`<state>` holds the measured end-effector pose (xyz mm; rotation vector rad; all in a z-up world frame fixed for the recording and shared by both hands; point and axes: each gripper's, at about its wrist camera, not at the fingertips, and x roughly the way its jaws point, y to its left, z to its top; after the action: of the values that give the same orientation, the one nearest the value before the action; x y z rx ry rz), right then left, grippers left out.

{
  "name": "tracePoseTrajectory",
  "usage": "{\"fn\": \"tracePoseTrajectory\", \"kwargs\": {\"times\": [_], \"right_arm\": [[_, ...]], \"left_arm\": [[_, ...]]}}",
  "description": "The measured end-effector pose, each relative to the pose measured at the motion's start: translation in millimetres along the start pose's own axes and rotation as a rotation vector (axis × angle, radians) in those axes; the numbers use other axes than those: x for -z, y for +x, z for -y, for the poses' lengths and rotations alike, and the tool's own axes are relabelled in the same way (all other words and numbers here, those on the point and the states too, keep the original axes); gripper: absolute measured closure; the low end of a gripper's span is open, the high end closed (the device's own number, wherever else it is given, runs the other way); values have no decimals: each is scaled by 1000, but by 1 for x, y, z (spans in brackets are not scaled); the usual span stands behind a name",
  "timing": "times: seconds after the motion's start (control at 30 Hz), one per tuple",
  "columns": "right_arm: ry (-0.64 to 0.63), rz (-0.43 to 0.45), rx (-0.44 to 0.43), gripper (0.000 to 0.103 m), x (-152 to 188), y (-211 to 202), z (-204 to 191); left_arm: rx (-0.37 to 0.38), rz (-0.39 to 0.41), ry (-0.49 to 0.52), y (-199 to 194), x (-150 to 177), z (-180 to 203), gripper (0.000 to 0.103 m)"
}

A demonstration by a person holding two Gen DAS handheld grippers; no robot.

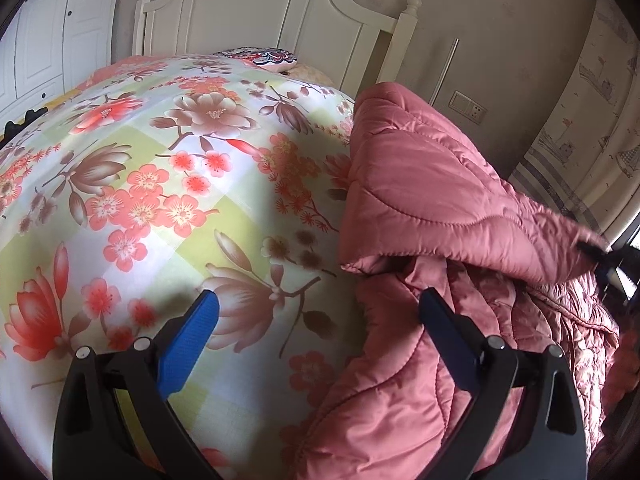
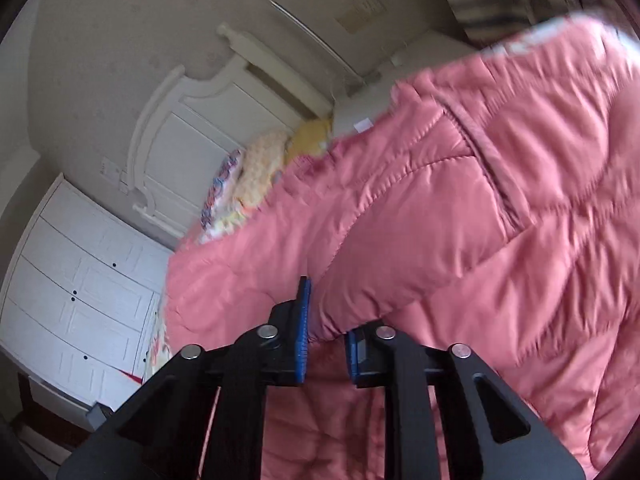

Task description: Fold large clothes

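Right gripper pinches the pink quilted coat, apparently its hem, lifting it over the floral bedspread; left gripper gapes empty beside the coat, next grabbing the opposite edge.

A floral bedspread lies before a white headboard.

**No readable text**

No words, brands or numbers can be read in either view. A small white tag sits at the edge of the pink coat, upper middle of the frame, too blurred to read.
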<state>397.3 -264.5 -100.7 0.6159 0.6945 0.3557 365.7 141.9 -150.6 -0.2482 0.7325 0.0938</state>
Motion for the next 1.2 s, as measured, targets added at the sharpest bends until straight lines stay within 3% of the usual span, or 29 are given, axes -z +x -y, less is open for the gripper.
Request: {"fn": "tracePoseTrajectory", "kwargs": {"times": [0.1,0.13,0.23,0.3,0.33,0.43,0.5,0.57,0.7,0.77,0.83,0.9,0.97,1.07,1.13,1.2], "right_arm": [[-207,75,-26,90,-20,-17,-66],[-266,87,-42,90,-27,-22,-89],[-381,109,-83,90,-45,-29,-140],[-416,95,-127,90,-56,-30,-160],[-440,81,-144,90,-63,-29,-172],[-540,56,-160,90,-76,-31,-202],[-595,50,-160,90,-79,-35,-217],[-646,47,-164,90,-79,-45,-227],[-743,92,-163,90,-70,-71,-242],[-744,107,-179,91,-65,-82,-241],[-727,102,-187,92,-61,-86,-234],[-728,102,-173,92,-55,-82,-226],[-707,96,-151,92,-52,-75,-215],[-666,104,-104,92,-58,-63,-192],[-604,103,-86,92,-63,-60,-164],[-540,116,-53,92,-64,-62,-126]], "left_arm": [[-14,14,1,-4,0,1,4],[-37,49,10,-13,0,5,5],[-9,163,101,-50,-4,34,4],[-27,239,267,-69,-4,74,4],[-25,252,396,-69,0,100,2],[-21,207,768,-47,16,161,2],[9,134,874,-26,16,183,2],[67,31,847,6,-2,195,2],[-45,-25,608,65,-55,188,3],[-92,-35,409,89,-78,169,4],[-192,-86,358,110,-83,162,5],[-247,-130,366,121,-74,164,5],[-257,-132,393,107,-59,173,11],[-31,4,579,38,-11,198,10],[67,134,727,-12,31,201,7],[131,165,789,-42,60,186,5]]}}
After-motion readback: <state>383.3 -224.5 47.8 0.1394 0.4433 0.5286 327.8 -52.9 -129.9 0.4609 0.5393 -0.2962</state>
